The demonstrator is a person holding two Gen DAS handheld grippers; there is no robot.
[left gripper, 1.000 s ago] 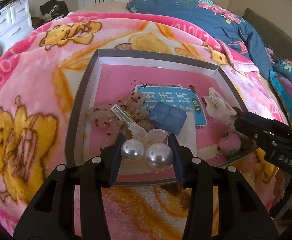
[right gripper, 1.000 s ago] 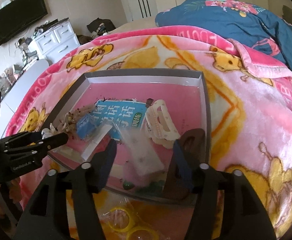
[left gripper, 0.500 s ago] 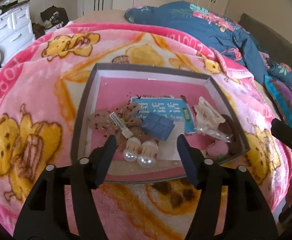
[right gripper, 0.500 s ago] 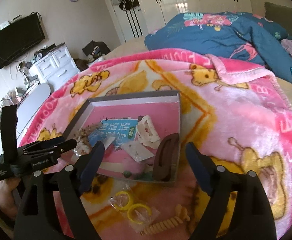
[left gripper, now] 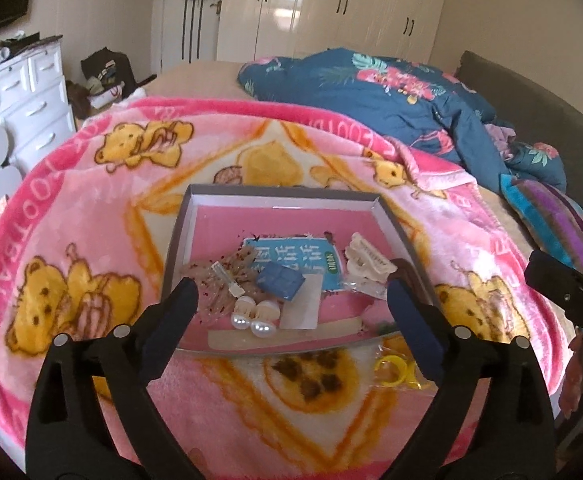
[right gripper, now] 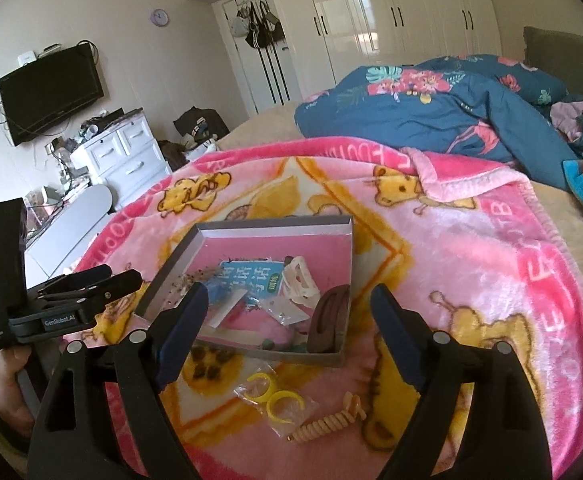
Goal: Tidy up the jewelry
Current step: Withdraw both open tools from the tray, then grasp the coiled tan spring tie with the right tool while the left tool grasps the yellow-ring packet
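A grey-walled tray [left gripper: 283,193] [right gripper: 275,227] with a pink floor lies on the pink bear blanket. In it are pearl earrings [left gripper: 251,320], a blue box [left gripper: 280,280], a white hair claw [left gripper: 367,260] [right gripper: 300,285], a brown hair clip [right gripper: 328,316] and a blue card [left gripper: 291,254]. My left gripper [left gripper: 291,316] is open and empty, held back above the tray's near edge. My right gripper [right gripper: 287,320] is open and empty, above the tray's near right corner. Yellow rings in a clear bag [right gripper: 273,396] [left gripper: 391,370] and a beige spiral hair tie [right gripper: 327,422] lie on the blanket outside the tray.
A dark blue floral quilt [left gripper: 391,96] [right gripper: 451,108] is heaped at the back right. A white drawer unit [left gripper: 31,92] [right gripper: 127,152] stands to the left. White wardrobes line the far wall. The left gripper's body shows in the right wrist view [right gripper: 63,304].
My left gripper let go of the pearl earrings, which now lie in the tray, and opened wide. Both grippers pulled back and up from the tray.
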